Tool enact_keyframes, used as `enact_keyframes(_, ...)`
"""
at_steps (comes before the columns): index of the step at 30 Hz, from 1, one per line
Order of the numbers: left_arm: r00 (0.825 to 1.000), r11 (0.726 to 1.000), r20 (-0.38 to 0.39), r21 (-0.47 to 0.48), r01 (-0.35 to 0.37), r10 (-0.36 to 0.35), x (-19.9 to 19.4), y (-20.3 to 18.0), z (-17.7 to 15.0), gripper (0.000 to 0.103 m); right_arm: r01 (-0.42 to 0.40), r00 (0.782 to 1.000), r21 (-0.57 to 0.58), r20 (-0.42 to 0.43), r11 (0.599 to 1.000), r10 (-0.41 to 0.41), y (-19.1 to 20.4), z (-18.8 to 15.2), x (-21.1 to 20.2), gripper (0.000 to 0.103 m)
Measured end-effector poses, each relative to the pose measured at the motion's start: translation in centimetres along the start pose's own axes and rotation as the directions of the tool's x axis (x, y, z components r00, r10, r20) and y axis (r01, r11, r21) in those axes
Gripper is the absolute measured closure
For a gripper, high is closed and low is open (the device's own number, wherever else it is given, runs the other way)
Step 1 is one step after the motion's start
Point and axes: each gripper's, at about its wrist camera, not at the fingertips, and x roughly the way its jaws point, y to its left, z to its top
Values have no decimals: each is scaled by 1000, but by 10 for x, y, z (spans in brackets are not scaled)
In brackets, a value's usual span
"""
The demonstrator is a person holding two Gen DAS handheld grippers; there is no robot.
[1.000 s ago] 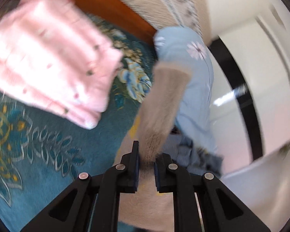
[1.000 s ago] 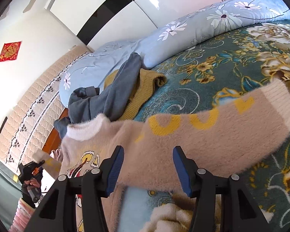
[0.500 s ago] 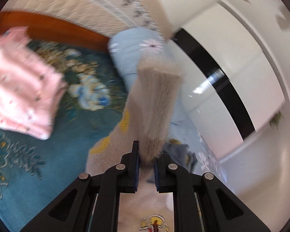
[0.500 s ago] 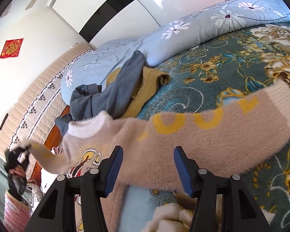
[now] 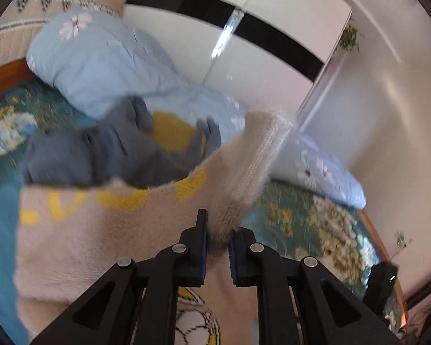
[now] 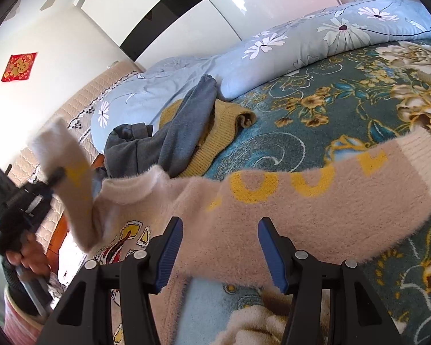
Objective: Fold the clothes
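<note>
My left claw [image 5: 217,237] is clamped on the ribbed cuff of the fuzzy beige sweater [image 5: 106,230], and that sleeve [image 5: 255,161] stands up from the jaws toward 1 o'clock in the left wrist view. The rest of the sweater spreads from 6 to 9 o'clock, its yellow letters running along the other sleeve. Past it, at 10 o'clock, a grey garment [image 5: 100,149] lies over a mustard one [image 5: 169,132], against the pale blue floral pillow [image 5: 100,63]. My right claw [image 6: 220,244] has its 2 blue-padded jaws apart, with the lettered sleeve draped across the gap; I cannot tell whether the pads touch it. In that view the sweater [image 6: 301,210] runs from 3 o'clock to 7 o'clock over the teal floral bedspread [image 6: 344,109], and my left claw [image 6: 54,176] shows blurred at 9 o'clock, lifting the cuff above the sweater's collar. A red square decoration [image 6: 19,66] hangs on the wall at 10 o'clock.
</note>
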Motion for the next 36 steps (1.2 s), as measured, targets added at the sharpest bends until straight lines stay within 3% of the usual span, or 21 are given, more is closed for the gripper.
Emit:
enact_keyframes(5,992,992,-83,87,-91,98,48,-9,-36,90,16,1000,-5,-7,1000,-16,1,1,3,45)
enact_keyframes(10,963,979,-191,104,-173,191,77,-6,-65,88,39,999,-27,-17,999,-39,5,0,6,45)
enact_keyframes(14,968,984,-201,122,-128,151,74,-9,-71,67,51,998,-40,-27,998,-53,5,-1,8,45)
enact_keyframes(17,970,993,-231,107,-51,75,56,-10,-72,52,62,998,-42,-31,997,-63,4,-1,10,45)
enact_keyframes(21,980,994,-196,112,0,22,23,-4,-76,51,73,997,-38,-37,997,-75,1,-1,12,45)
enact_keyframes(25,990,987,-104,137,-83,98,-4,17,-81,51,56,998,-39,-26,998,-57,2,-1,11,45)
enact_keyframes(27,984,980,-70,127,-156,166,-20,39,-84,51,43,999,-48,-19,998,-44,4,-1,11,43)
enact_keyframes(30,979,980,-45,16,-199,199,-52,82,-90,51,39,999,-90,-15,995,-41,12,-3,11,41)
enact_keyframes(33,965,962,-44,-76,-261,258,-74,122,-99,50,36,999,-92,-3,995,-36,11,-4,9,41)
enact_keyframes(36,958,946,-53,-154,-286,281,-90,153,-113,50,33,998,11,56,999,-34,-8,-1,-5,41)
